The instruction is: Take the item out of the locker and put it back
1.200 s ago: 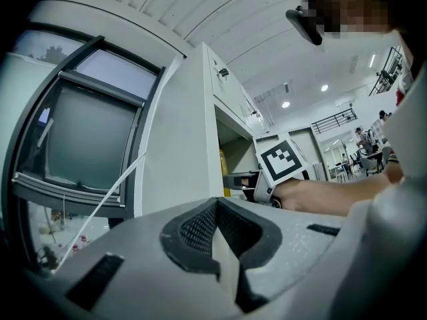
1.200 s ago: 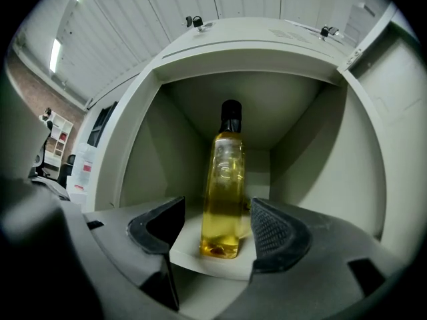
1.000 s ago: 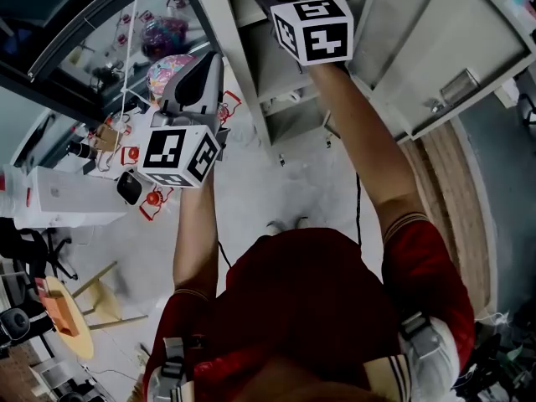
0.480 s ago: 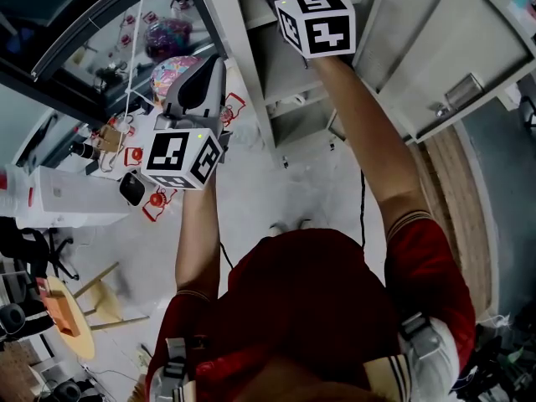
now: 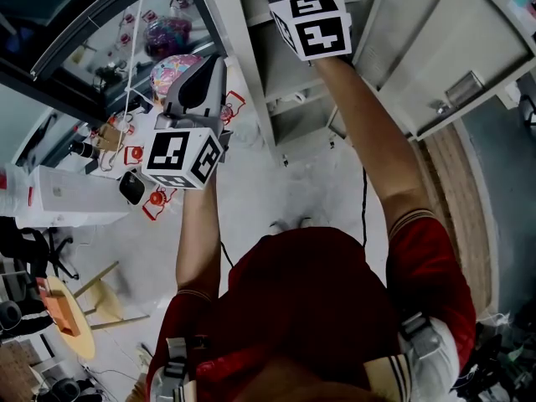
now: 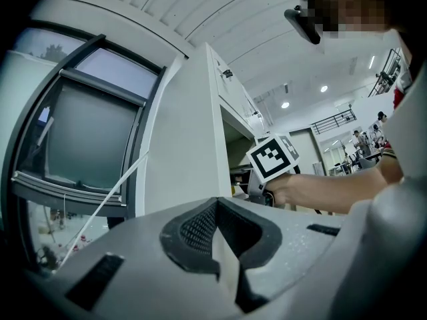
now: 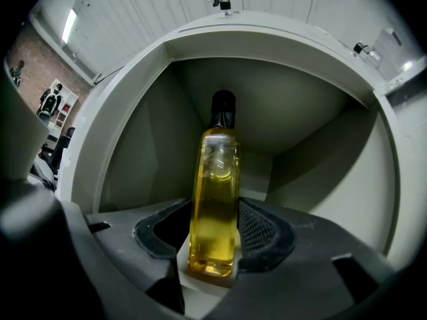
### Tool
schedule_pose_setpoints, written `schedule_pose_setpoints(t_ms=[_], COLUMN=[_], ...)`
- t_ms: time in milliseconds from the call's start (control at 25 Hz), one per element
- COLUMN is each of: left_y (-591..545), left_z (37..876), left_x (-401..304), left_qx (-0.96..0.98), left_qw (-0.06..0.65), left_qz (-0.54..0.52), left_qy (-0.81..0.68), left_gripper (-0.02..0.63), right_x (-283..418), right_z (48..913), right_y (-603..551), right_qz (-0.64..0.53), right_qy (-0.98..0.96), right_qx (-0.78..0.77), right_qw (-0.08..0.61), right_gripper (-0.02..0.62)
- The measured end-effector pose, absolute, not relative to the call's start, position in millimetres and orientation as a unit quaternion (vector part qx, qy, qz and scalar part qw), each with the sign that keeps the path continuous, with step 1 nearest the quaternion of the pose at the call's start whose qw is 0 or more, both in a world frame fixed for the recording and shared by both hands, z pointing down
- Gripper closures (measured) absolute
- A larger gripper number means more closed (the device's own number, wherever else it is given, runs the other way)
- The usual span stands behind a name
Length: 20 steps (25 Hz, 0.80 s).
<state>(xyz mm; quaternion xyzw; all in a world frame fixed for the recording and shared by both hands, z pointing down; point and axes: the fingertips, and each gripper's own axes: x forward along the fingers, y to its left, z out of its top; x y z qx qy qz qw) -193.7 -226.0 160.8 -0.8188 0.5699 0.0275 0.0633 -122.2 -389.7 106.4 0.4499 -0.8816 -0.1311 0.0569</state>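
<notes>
In the locker compartment (image 7: 140, 152) the bottle (image 7: 215, 192), yellow liquid with a dark cap, stands upright on the compartment floor with its long axis vertical. The right gripper (image 7: 213, 245) reaches in level. The bottle sits directly between its fingers (image 7: 259, 231), low on the body. The jaws have just been closing, and the pads appear to lie against both flanks: judged grasped. The bottle leans very slightly in the right gripper view, and I cannot tell its tilt from the gripper's own roll

The left gripper (image 6: 215, 245) has its fingers clenched together on nothing. It is held outside the locker beside the outer side wall (image 6: 180, 145), well apart from the bottle. Only the right hand is placed to act

Room: the compartment side walls stand clear of both fingers, and there is a gap between the cap and the roof. The open door (image 5: 452, 48) hangs to the right of the arm in the head view. Judgement: withdrawal is a straight pull back along the gripper's own line, bottle kept upright. The risks are the tall bottle pivoting about the low grip, and the cap meeting the upper rim (image 7: 267, 35) if it is lifted much
</notes>
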Motion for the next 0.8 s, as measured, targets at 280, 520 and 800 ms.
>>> schedule_pose_setpoints(t_ms=[280, 520, 800], left_y=[-223, -220, -212], left_z=[162, 161, 159], left_x=[-195, -191, -184], left_qx=[-0.819, -0.821, -0.823], left_qw=[0.063, 0.063, 0.065], left_qz=[0.030, 0.034, 0.037], left_qy=[0.569, 0.566, 0.563], left_gripper=[0.600, 0.600, 0.600], right_x=[-125, -123, -114], right_z=[106, 106, 105], right_y=[-379, -371, -359], right_qz=[-0.158, -0.180, -0.198], right_qy=[-0.877, -0.870, -0.863], right_qx=[0.447, 0.447, 0.448], right_qw=[0.078, 0.104, 0.123], right_gripper=[0.400, 0.402, 0.402])
